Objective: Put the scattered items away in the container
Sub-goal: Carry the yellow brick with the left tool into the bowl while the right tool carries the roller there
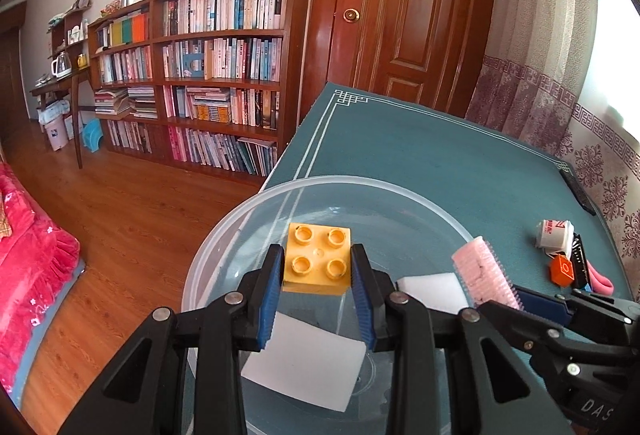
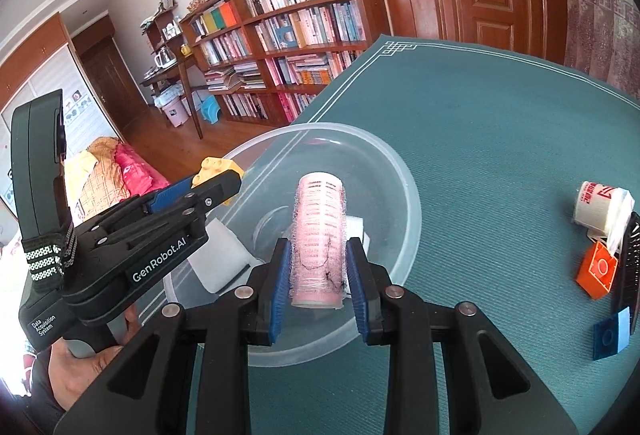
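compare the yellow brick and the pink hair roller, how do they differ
The yellow brick is a square, hard block with four studs; the pink hair roller is a long, bristly cylinder. The brick sits in the left tongs, the roller in the right tongs. Both hang over the clear bowl.

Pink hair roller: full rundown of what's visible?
The pink hair roller is a cylinder with a slotted plastic core under a fuzzy bristle wrap, a few dark hairs caught near its lower end. The right gripper is shut on it, blue ribbed fingers pressing both sides. It points away from the camera, held over the clear plastic bowl, not resting in it.
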Demonstrator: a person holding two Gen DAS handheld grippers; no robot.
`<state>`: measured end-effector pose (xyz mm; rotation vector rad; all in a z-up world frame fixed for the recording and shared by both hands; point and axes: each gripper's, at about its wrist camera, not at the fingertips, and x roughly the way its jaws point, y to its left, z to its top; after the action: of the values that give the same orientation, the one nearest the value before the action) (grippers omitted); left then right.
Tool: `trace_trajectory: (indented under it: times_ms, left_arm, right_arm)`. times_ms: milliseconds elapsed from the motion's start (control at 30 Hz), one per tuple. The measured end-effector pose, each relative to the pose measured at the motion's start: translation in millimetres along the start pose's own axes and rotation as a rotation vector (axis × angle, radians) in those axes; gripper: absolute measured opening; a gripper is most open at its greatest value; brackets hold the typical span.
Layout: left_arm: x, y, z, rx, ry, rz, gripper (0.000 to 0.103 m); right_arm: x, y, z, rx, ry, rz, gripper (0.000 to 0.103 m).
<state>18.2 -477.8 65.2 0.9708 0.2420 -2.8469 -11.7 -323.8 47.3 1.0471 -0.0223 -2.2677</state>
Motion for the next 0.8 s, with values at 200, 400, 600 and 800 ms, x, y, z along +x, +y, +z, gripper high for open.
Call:
trace_trajectory:
  times_ms: [200,400,600,800]
  left_arm:
    - [2.1,7.9,1.8,-0.019,-0.014,0.027,0.079]
    - [4.3,13.8,2.2,-0.023,-0.012,0.06,0.083]
    - [5.4,16.5,2.7,-0.024,-0.006,0.081,0.084]
    - [3.4,16.0,3.5,-0.016,-0.012,0.094,0.086]
  right_arm:
    - [13.2,5.1,-0.4,-0.005,0.027,0.011,0.031]
    - [21.6,3.3,-1.8,0.007,0.054,0.023,0.032]
    - [24.7,6.6,-2.7,-0.021,0.042,0.015,0.032]
    - [25.6,12.4,-4.2,-0.062,0.033,-0.002,0.032]
